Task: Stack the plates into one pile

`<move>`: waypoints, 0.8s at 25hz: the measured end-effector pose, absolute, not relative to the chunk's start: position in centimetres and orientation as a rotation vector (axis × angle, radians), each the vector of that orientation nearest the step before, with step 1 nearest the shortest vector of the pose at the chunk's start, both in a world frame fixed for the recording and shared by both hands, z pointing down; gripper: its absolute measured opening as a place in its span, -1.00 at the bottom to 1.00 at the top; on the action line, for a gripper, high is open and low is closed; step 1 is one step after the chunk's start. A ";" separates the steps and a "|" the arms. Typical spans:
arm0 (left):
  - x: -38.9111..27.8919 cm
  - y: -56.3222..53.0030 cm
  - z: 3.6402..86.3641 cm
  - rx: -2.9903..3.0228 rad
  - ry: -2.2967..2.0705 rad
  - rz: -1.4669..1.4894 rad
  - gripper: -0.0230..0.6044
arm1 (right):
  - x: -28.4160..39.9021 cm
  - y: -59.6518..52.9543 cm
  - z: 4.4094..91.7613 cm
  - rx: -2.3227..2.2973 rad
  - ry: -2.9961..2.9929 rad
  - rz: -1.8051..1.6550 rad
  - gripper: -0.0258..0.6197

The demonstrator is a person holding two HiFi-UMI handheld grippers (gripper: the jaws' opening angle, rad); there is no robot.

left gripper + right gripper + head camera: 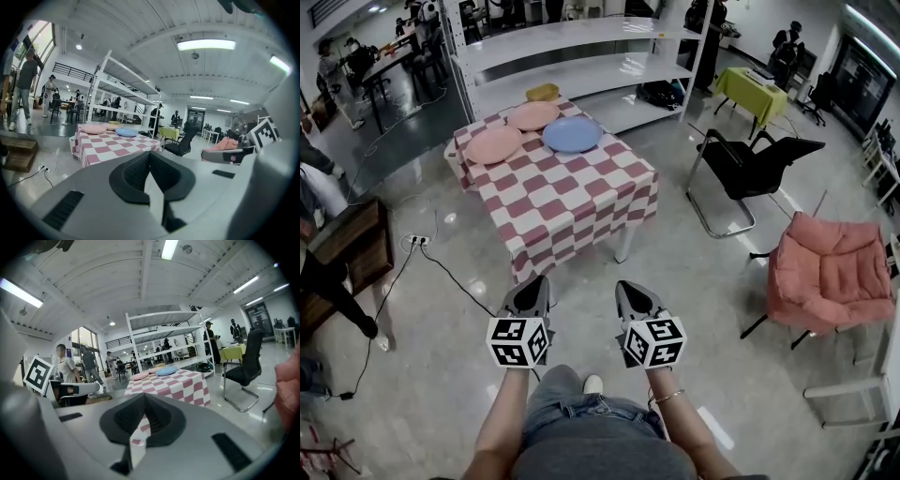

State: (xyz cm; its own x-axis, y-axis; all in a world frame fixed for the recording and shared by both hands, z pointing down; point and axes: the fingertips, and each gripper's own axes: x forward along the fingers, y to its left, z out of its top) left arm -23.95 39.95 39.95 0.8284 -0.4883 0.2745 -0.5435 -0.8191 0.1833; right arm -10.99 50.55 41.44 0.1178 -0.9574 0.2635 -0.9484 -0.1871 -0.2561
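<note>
The left tool (150,159) is seen with its jaws closed together and nothing between them. Well beyond it stands a worktop (110,146) covered by a red-and-white checked cloth. On its far part a pink plate (93,129), a peach plate (112,126) and a blue plate (126,132) are laid near one another, not stacked. A white shelf rack (104,86) is seen behind, and a black chair (182,142) to the right.
</note>
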 end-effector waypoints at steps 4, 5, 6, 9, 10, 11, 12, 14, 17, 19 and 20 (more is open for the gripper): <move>-23.8 39.0 39.9 2.749 -0.821 0.331 -0.88 | -9.8 50.0 41.2 -2.336 1.981 -0.589 -0.89; -23.7 38.7 40.2 2.745 -0.828 0.334 -0.88 | -9.4 49.8 41.5 -2.338 1.979 -0.590 -0.89; -23.5 38.3 40.5 2.743 -0.834 0.337 -0.88 | -9.0 49.5 41.7 -2.343 1.976 -0.591 -0.89; -22.9 36.9 41.0 2.735 -0.847 0.352 -0.88 | -7.9 48.4 42.0 -2.353 1.966 -0.597 -0.89; -22.6 36.3 41.2 2.732 -0.846 0.357 -0.88 | -7.5 47.9 42.1 -2.355 1.960 -0.600 -0.89; -22.1 35.7 41.4 2.730 -0.844 0.362 -0.88 | -7.0 47.4 42.2 -2.358 1.952 -0.604 -0.89; -21.5 34.9 41.6 2.731 -0.840 0.364 -0.88 | -6.4 46.8 42.4 -2.361 1.944 -0.608 -0.89; -20.3 33.2 42.2 2.732 -0.837 0.367 -0.88 | -5.4 45.3 42.9 -2.364 1.934 -0.619 -0.89; -18.5 30.0 43.4 2.718 -0.838 0.376 -0.87 | -3.7 42.6 43.7 -2.366 1.931 -0.635 -0.89; -17.1 27.7 44.0 2.711 -0.833 0.381 -0.88 | -2.3 40.3 44.1 -2.375 1.932 -0.643 -0.89; -16.5 26.3 44.3 2.708 -0.830 0.383 -0.88 | -1.6 39.1 44.4 -2.380 1.931 -0.649 -0.89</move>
